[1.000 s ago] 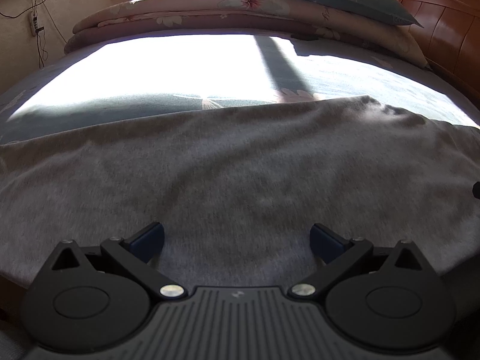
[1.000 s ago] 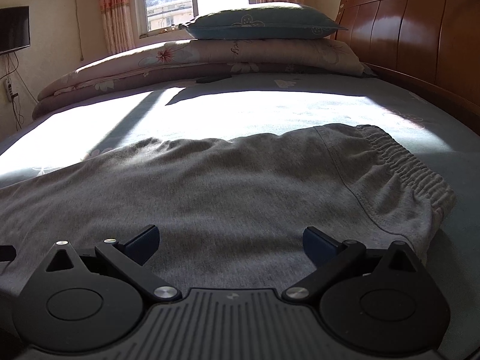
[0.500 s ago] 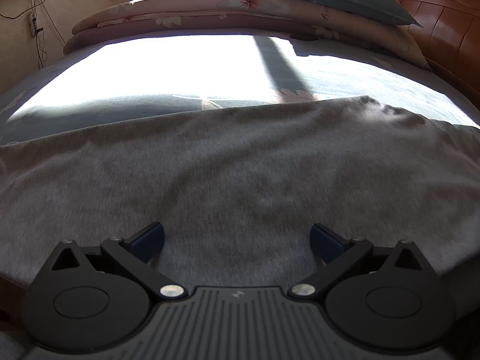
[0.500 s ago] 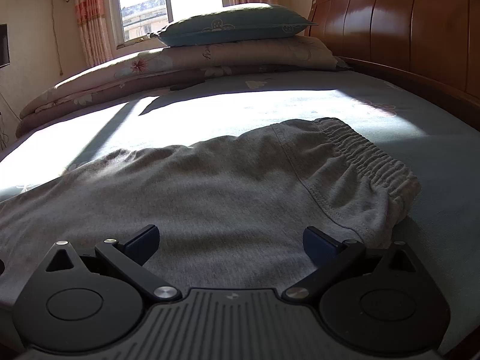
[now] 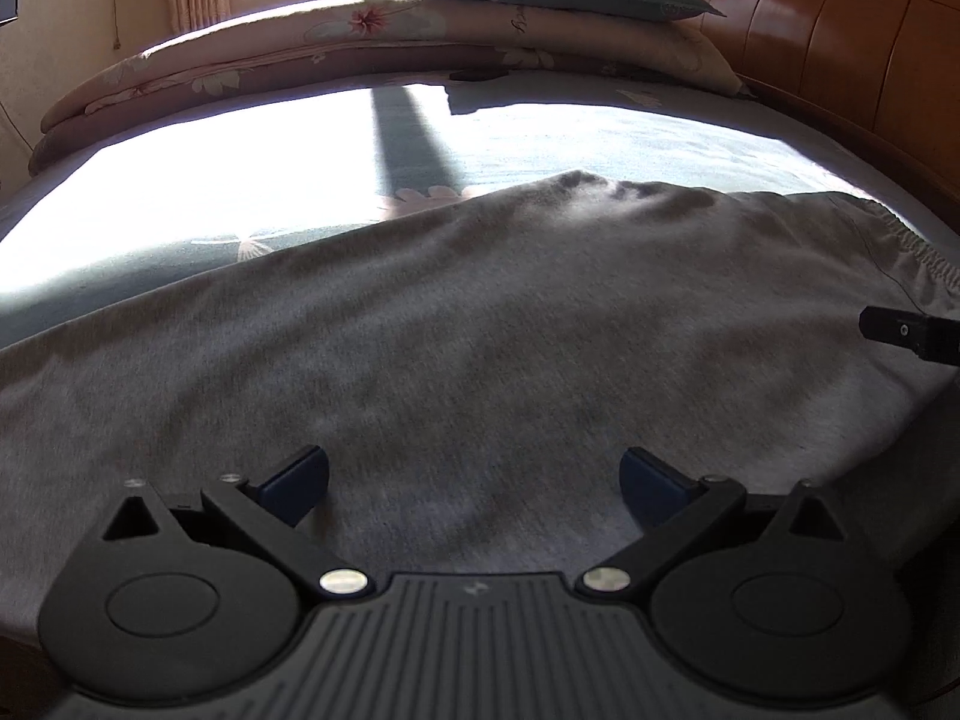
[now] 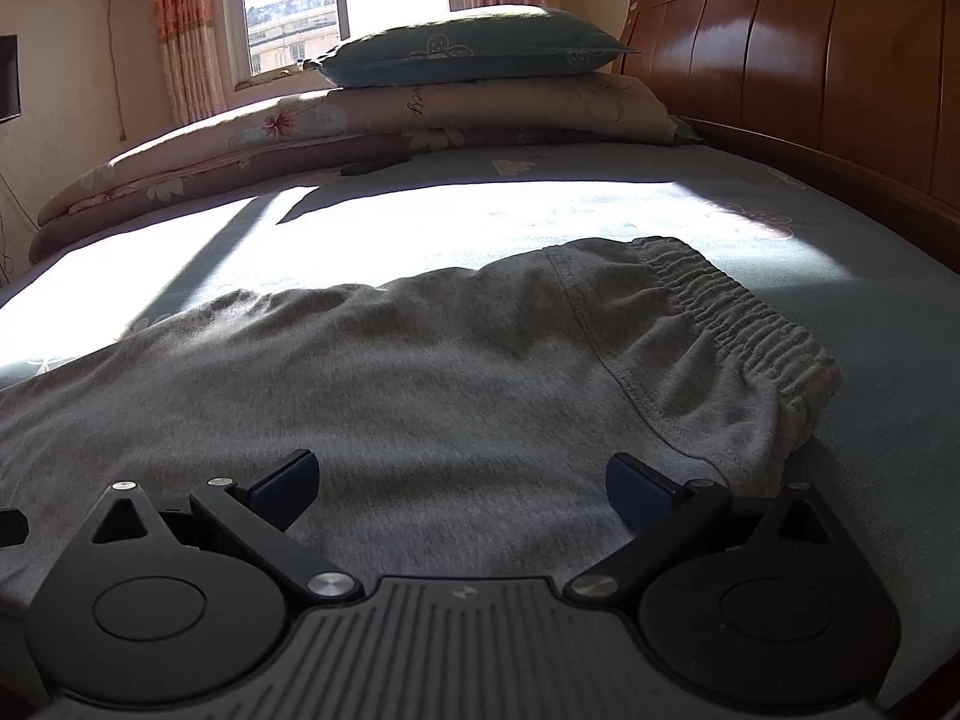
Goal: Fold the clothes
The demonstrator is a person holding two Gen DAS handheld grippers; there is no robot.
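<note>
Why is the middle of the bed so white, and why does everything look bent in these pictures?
Left wrist view: sunlight from the window blows out the bedsheet to pure white, with a dark shadow stripe across it; the grey trousers lie in shade, slightly soft. Right wrist view: the same glare on the sheet, and the fisheye lens curves the headboard.

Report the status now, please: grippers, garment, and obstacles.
Left gripper open, right gripper open, both empty. Grey trousers flat on bed, unfolded. Nothing in the way.
</note>
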